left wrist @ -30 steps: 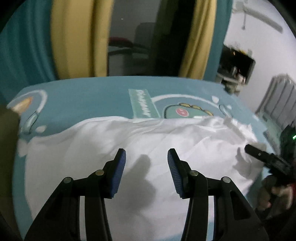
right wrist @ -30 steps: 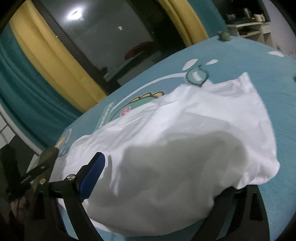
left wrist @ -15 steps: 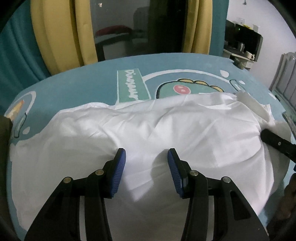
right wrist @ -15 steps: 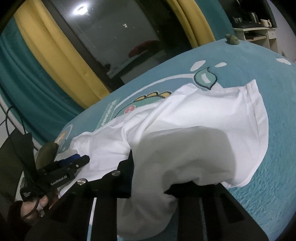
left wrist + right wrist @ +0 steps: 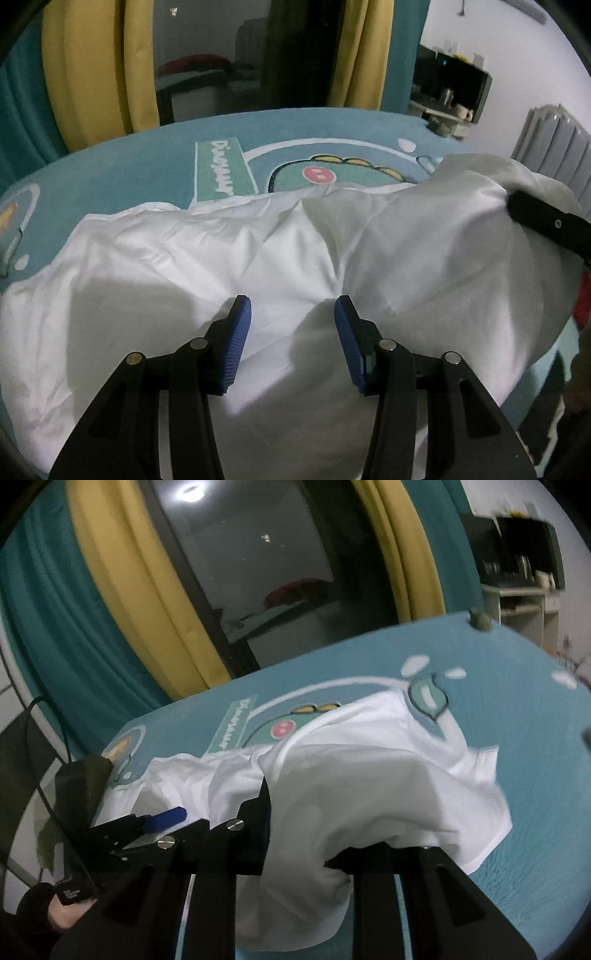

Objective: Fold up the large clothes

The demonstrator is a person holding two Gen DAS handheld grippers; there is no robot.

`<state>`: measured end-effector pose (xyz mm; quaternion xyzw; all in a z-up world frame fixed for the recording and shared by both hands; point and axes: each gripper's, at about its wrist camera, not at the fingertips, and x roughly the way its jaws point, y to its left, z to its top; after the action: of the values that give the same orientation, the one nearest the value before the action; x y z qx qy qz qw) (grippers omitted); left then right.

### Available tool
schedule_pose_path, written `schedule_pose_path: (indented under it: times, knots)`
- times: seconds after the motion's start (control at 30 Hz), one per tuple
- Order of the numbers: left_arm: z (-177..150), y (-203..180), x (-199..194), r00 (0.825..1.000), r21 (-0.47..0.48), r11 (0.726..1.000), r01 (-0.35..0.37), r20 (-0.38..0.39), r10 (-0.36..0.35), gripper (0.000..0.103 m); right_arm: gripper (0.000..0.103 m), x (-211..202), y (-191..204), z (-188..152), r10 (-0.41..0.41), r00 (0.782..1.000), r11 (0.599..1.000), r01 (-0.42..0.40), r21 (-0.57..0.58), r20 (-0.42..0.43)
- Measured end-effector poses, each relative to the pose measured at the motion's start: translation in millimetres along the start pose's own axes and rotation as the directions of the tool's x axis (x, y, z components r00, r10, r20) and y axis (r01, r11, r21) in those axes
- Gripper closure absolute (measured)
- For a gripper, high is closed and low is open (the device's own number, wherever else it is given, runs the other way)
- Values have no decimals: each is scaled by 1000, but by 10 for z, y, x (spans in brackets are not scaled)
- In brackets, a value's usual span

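Teal and yellow curtains [image 5: 92, 74] frame a dark window [image 5: 266, 565] behind a teal bedspread [image 5: 129, 166] printed with a cartoon dinosaur [image 5: 332, 173] and a green lettered banner [image 5: 221, 170]. Your white shirt [image 5: 184, 266] lies spread and wrinkled across that bedspread, filling most of the space ahead of both tongs and covering the lower part of the dinosaur. Your left tongs [image 5: 291, 339] hang just above the shirt with their blue pads [image 5: 236, 343] spread wide apart and nothing between them; their shadow falls on the cloth directly below. To the right of them the shirt rises in a lifted mound, and a black bar of your right tongs [image 5: 546, 225] shows at its far right edge. In the right wrist view, your right tongs [image 5: 303, 834] have their black fingers drawn close together with a thick bunch of shirt clamped between them; the cloth drapes over both fingers and hides the pads, and its hem trails off to the right onto the bedspread. To the left of them, your left tongs appear side-on with one blue pad showing, over the shirt's flatter left part. Beyond the bed's far right corner stands a white shelf unit [image 5: 524, 598].
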<state>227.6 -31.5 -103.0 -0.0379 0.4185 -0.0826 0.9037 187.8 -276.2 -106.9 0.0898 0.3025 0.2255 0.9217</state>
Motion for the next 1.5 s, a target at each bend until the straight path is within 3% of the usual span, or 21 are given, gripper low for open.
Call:
schedule_pose_path:
  times: [0.1,0.2,0.3,0.5,0.9,1.1,1.17,1.3,1.37,1.43,1.5]
  knots:
    - [3,159,-104,996,-58,995,84,-4,-85,53,83,-10,197,72,-30,999,998,31,-58,11]
    - [-30,361,-313,994,-76,992,105,43,-102,53,83,20,414,125,-56,998,992,58,-116,21]
    - [-64,622,-543,993,-105,991,87,89,-78,53,83,76,608,125,-64,998,984,68,-167,25]
    - [-144,1147,-927,984,-146,989,-14,174,40,53,83,256,1068,82,-65,998,960,67,-272,17]
    - [-430,1845,-1222,975,-263,963,-65,188,117,53,79,839,1928,-184,-38,988,905,-29,-425,-148]
    - [-551,2047,-1367,970,-296,951,-90,190,151,53,72,1090,2380,-462,36,960,847,-177,-501,-278]
    - [-599,2133,-1425,967,-313,944,-104,189,169,53,70,1152,2548,-566,99,933,815,-276,-510,-345]
    - [-681,2305,-1549,958,-350,927,-134,192,211,53,68,1369,2750,-900,158,857,764,-421,-488,-491]
    - [-715,2361,-1611,954,-364,919,-151,191,232,53,62,1351,2820,-987,161,860,739,-431,-518,-485]
    - [-728,2390,-1643,951,-370,915,-163,188,245,53,48,1290,2870,-1032,180,855,709,-456,-538,-487]
    - [-716,2384,-1666,949,-368,915,-165,193,249,53,47,1219,2860,-1035,200,849,694,-475,-541,-489]
